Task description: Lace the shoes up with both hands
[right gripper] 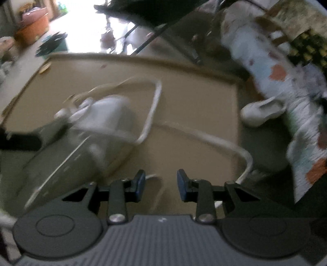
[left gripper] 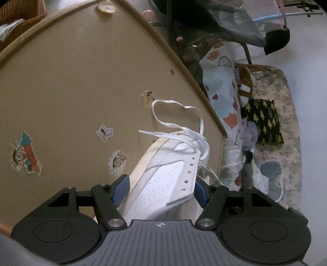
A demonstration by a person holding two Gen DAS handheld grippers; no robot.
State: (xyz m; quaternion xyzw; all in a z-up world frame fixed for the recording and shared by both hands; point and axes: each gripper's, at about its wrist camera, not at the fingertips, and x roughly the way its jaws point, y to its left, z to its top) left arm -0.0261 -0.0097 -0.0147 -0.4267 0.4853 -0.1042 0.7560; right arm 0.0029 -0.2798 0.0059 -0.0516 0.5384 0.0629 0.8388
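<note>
**White shoe on tan table, two hand-held grippers**

Left wrist view. Left gripper [left gripper: 161,189]: jaws spread, the white shoe [left gripper: 163,180] between the blue pads [left gripper: 122,184]. The left pad sits right at the sole edge and the right pad is half hidden behind the eyelet side, so whether either presses cannot be told. The shoe's near end is cut off by the gripper body. White lace [left gripper: 184,126]: loose, looping up off the far end of the shoe, its ends tangled and hard to trace. Tan table [left gripper: 71,92]: raised rim, worn cartoon stickers [left gripper: 25,153], a small round item at the far edge too small to name. Right of the table: patterned quilt [left gripper: 222,98], dark cushion with yellow trees [left gripper: 262,120], floral rug [left gripper: 290,122], pale floor. Wicker basket [left gripper: 22,14], far left, cropped.

Right wrist view, heavily blurred. Right gripper [right gripper: 161,185]: jaws parted, nothing between the pads, bare table [right gripper: 194,106] below. The shoe [right gripper: 85,139] lies left, smeared. The lace [right gripper: 153,102] arcs far of it; a second strand curves right, its near end hidden behind the right finger. A second white shoe [right gripper: 261,111] lies past the table's right edge. Far room overexposed.
</note>
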